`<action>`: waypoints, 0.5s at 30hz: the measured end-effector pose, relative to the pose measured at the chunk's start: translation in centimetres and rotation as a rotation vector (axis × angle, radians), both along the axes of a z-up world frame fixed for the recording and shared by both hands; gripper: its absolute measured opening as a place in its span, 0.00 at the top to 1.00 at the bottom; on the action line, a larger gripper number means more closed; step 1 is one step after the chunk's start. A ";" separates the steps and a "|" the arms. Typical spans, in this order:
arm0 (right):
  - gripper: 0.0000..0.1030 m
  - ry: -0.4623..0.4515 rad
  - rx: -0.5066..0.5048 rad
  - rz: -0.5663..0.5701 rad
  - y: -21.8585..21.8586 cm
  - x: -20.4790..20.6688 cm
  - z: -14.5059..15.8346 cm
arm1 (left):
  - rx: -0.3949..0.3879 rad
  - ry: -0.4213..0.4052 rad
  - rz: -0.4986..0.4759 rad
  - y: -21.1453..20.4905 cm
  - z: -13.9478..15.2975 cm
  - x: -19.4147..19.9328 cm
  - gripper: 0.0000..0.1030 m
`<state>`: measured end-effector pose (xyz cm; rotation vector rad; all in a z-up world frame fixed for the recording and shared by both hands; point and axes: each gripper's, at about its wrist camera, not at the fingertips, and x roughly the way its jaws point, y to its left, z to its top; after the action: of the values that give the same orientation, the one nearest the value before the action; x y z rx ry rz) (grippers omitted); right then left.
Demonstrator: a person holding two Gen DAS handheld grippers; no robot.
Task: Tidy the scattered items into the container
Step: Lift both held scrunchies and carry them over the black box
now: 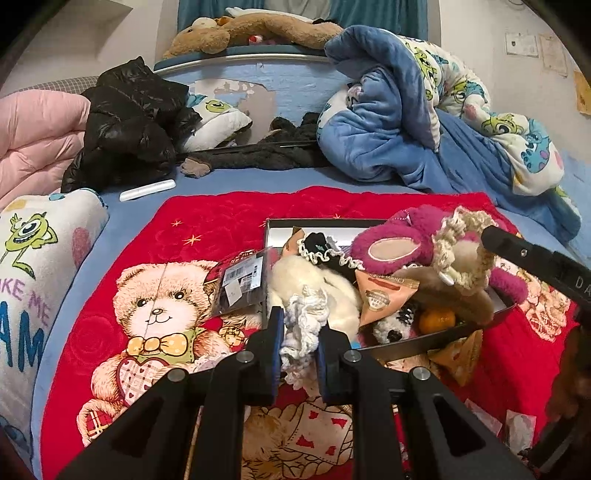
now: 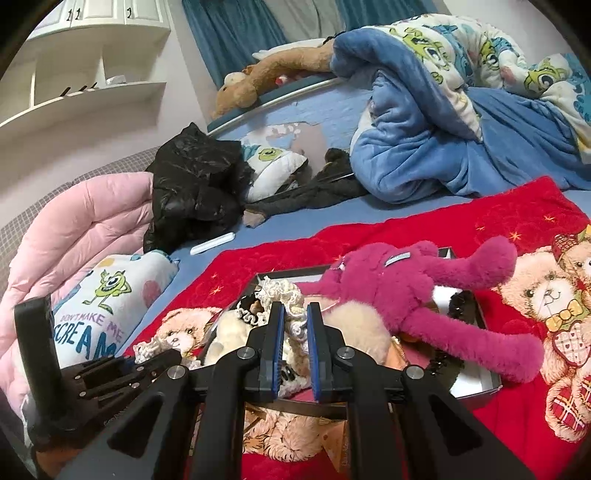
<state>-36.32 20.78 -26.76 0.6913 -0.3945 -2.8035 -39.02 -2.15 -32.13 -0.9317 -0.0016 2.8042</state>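
Box [image 1: 424, 341] first: it is one dark, shallow box with a pale inside, and it sits on the red teddy-bear blanket [image 1: 221, 218] on the bed. It is piled full. I count one pink plush bear [image 1: 391, 243] lying across the top, one cream fluffy toy [image 1: 314, 284], one orange fruit [image 1: 437, 319], one small black-and-white plush [image 1: 393, 330], one tan triangle packet [image 1: 384, 295] and one black frilly scrunchie [image 1: 325, 247]. One dark packet with a barcode label [image 1: 242, 282] leans on the box's left edge, half out.

My left gripper [image 1: 300, 345] is nearly closed and has hold of one white crocheted piece [image 1: 304, 332], pinched between the two blue pads, just at the near edge of the box.

My right gripper [image 2: 295, 347] hangs over the box with its jaws only a little apart. White frilly stuff [image 2: 295, 328] shows in the gap, but I cannot tell if the gripper is squeezing it. In the left view one finger of it pokes in beside a beige crocheted thing [image 1: 460, 251].

Further back on the bed I see one black puffy jacket [image 1: 129, 122], one pink quilt [image 1: 37, 140], one blue blanket [image 1: 388, 122], one white stick [image 1: 147, 190] and one long brown plush [image 1: 258, 31] on the headboard.
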 end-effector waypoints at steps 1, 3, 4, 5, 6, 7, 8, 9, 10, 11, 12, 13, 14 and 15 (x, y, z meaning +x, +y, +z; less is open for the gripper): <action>0.88 -0.001 0.001 0.001 0.1 0.0 0.0 | 0.003 0.001 -0.001 0.0 0.2 0.0 0.84; 0.88 -0.001 -0.009 0.000 0.3 -0.1 0.1 | 0.004 0.008 -0.002 0.0 1.0 -0.1 0.84; 0.88 -0.003 -0.014 0.008 0.3 -0.3 0.2 | 0.014 0.016 -0.005 0.0 1.5 -0.1 0.84; 0.88 -0.004 -0.020 0.013 0.4 -0.4 0.3 | 0.031 0.018 -0.017 -0.1 2.2 -0.3 0.84; 0.88 -0.008 -0.026 0.015 0.4 -0.5 0.3 | 0.036 0.021 -0.025 0.0 2.6 -0.4 0.84; 0.88 -0.012 -0.031 0.019 0.4 -0.7 0.4 | 0.044 0.025 -0.033 0.0 3.2 -0.7 0.84; 0.88 -0.013 -0.032 0.020 0.3 -0.8 0.6 | 0.053 0.021 -0.043 0.1 3.6 -1.3 0.84; 0.88 -0.015 -0.032 0.020 0.2 -0.9 0.8 | 0.061 0.016 -0.052 0.2 3.9 -1.8 0.84; 0.88 -0.016 -0.032 0.027 -0.1 -1.0 1.1 | 0.072 0.016 -0.057 0.4 4.4 -2.6 0.84; 0.88 -0.018 -0.034 0.032 -0.2 -1.2 1.2 | 0.070 0.023 -0.058 0.7 5.0 -3.4 0.84; 0.88 -0.022 -0.040 0.033 -0.2 -1.4 1.3 | 0.067 0.035 -0.061 1.2 5.7 -4.3 0.84; 0.88 -0.029 -0.055 0.041 -0.1 -1.9 1.4 | 0.072 0.045 -0.068 1.5 6.3 -5.0 0.84; 0.88 -0.034 -0.071 0.051 -0.1 -2.5 1.5 | 0.082 0.049 -0.077 1.8 6.9 -5.9 0.84; 0.88 -0.044 -0.091 0.056 0.2 -3.4 1.7 | 0.074 0.052 -0.081 2.2 7.3 -6.9 0.84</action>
<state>-39.72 20.97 -25.01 0.7335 -0.5002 -2.7034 -45.95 0.07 -24.81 -0.8230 -0.0585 2.7328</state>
